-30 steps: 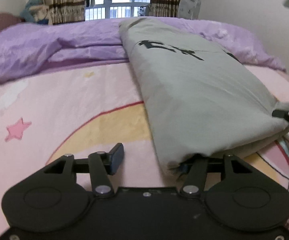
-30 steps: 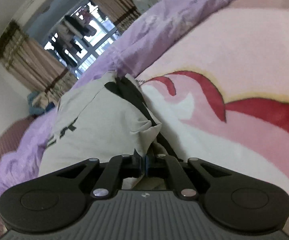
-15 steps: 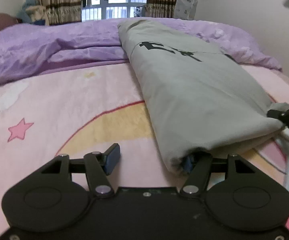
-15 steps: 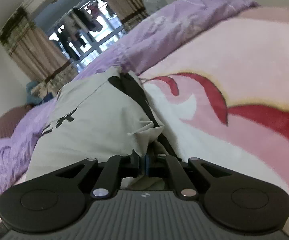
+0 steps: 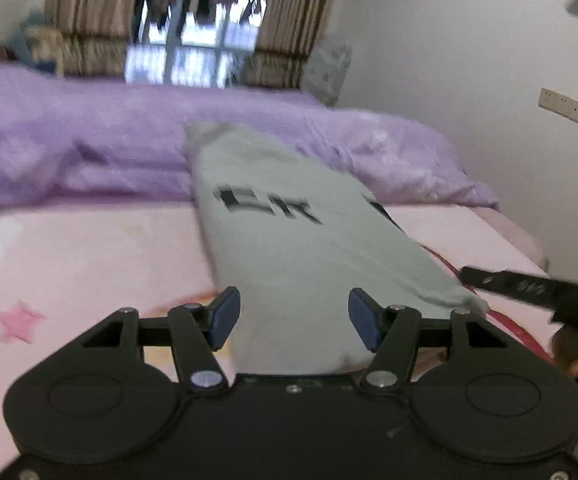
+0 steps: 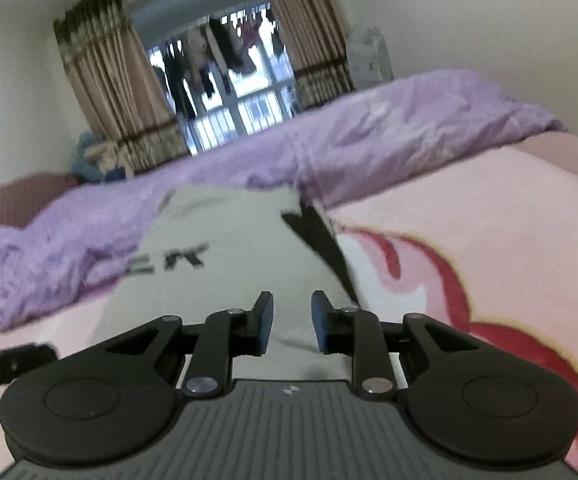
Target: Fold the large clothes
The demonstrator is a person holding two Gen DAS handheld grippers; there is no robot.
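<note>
Left tongs (image 5: 294, 322) sit about half open, blue pads either side of the near hem, pinching nothing; right tongs (image 6: 292, 322) have just been opening, a narrow gap, nothing gripped. Long folded grey cotton garment with black lettering (image 5: 289, 236) lies on the pink cartoon-print bed blanket (image 5: 89, 256), far end against the purple duvet (image 5: 69, 148). Looks soft, light, floppy, so I'd grab both near corners.

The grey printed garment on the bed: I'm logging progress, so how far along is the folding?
Done: the grey printed garment lies as a long narrow strip on the pink blanket. In hand: nothing; the left tool is open, and the right tool has just opened, its jaws empty. Left: probably folding the strip crosswise.
</note>
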